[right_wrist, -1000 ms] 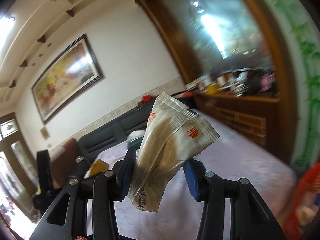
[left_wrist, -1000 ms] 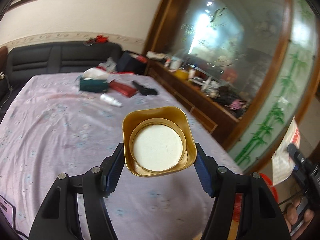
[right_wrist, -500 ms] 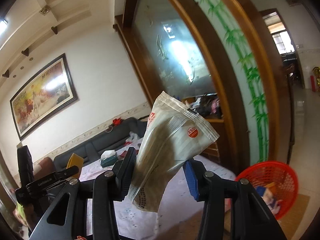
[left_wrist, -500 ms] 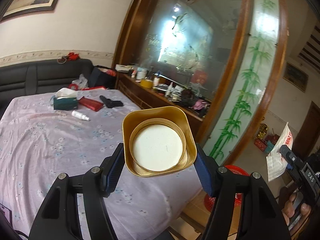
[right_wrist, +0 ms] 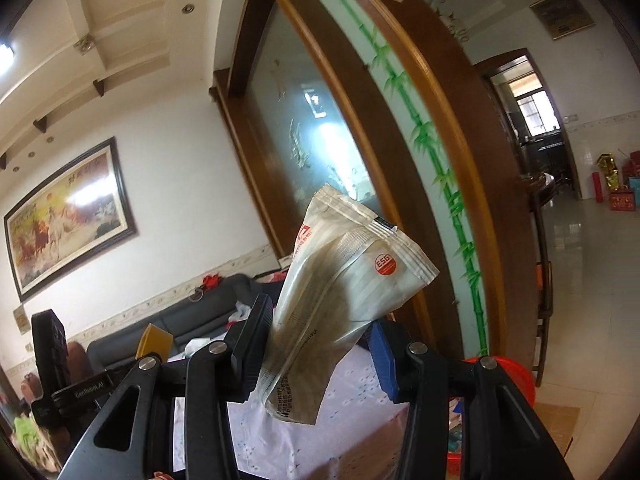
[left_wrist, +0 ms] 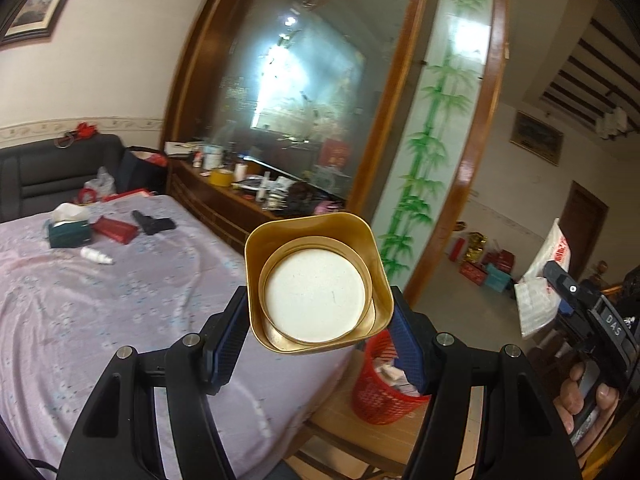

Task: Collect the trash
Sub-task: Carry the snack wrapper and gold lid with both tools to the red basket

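Your left gripper [left_wrist: 318, 340] is clamped on the gold tin [left_wrist: 318, 280], blue pads pressed against its two sides, open mouth facing the camera and a pale round disc sitting inside. Your right gripper [right_wrist: 320, 340] has the jaws closed partway on a crumpled plastic wrapper [right_wrist: 340, 288], which stands up between the pads with its sealed top leaning right. So both hands are loaded, and neither piece is binned yet. Looking past the tin, the red basket [left_wrist: 380, 384] sits on the floor just off the corner of the bed [left_wrist: 80, 320], below and a little right of your left gripper, with some scraps already inside; from the right wrist only its rim [right_wrist: 516, 372] peeks out behind the finger. That looks like the drop point, and it is near. On the purple bedspread, a tissue box [left_wrist: 69, 231], a red packet [left_wrist: 116, 229], a dark object [left_wrist: 154, 222] and a small white bottle [left_wrist: 96, 256] lie at the far end; which of those count as trash I can't tell. My read: pickups made, drop pending, possibly another round after.
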Tool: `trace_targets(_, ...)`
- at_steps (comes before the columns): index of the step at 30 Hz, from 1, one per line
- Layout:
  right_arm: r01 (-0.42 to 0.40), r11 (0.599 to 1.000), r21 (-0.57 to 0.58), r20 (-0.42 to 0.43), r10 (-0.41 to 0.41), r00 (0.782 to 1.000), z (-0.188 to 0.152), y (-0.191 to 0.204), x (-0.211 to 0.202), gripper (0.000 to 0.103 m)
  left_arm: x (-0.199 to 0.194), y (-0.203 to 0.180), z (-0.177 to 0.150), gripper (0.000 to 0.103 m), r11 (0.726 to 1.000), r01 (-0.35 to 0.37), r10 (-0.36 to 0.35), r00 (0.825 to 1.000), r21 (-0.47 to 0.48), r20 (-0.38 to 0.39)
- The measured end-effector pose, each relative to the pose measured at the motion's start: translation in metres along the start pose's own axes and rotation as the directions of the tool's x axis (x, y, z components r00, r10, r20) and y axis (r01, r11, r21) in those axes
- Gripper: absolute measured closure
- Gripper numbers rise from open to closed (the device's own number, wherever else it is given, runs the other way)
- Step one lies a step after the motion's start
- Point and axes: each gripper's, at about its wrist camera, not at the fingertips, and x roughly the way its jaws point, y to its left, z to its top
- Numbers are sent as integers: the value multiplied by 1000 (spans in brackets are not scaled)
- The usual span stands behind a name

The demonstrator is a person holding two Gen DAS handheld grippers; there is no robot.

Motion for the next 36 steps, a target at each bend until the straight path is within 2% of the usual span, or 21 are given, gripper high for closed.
trace_targets(7,54,998,-12,21,-54,998,3,-3,-13,53,19,-26,-3,38,997,72,-71,997,27,-34)
trace_targets(15,98,995,-6,0,-98,995,-11,-20,-17,53,42,-40,-13,38,994,97,-92,993,55,-76)
trace_targets(36,201,979,28,-43,-199,979,-15,-59,-14,53,92,-73,-29,38,980,173,-155,973,94,-171)
